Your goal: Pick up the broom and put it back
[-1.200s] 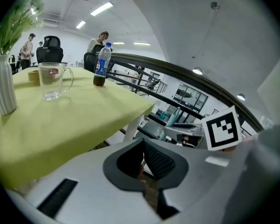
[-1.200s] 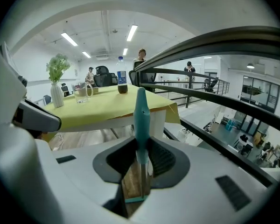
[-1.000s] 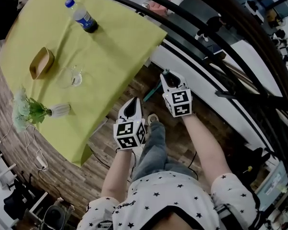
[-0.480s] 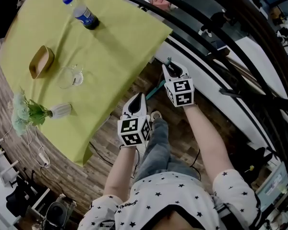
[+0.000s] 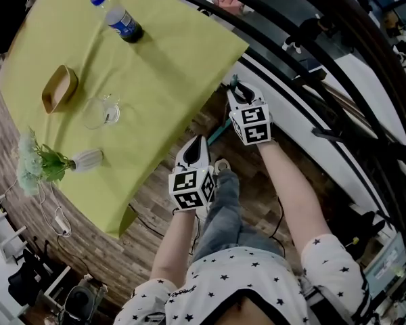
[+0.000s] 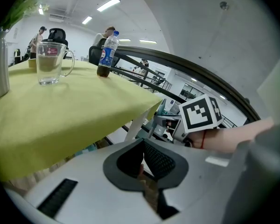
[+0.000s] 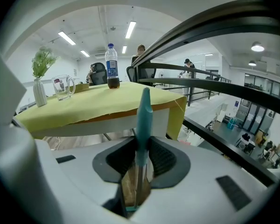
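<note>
The head view is dim and greyish, and wide-angle distortion bows the edges of the yellow bench (image 5: pixel 155 66) and darkens the corners. No hard shadows fall on it. Both gripper views are bright under ceiling strip lights (image 7: pixel 130 29) and ringed by black vignette. The left tongs (image 6: pixel 142 162) blur close to the lens, while the broom handle (image 7: pixel 143 120) looks fairly sharp.

Head view looks down; both gripper views face the table (image 5: pixel 169 59).
</note>
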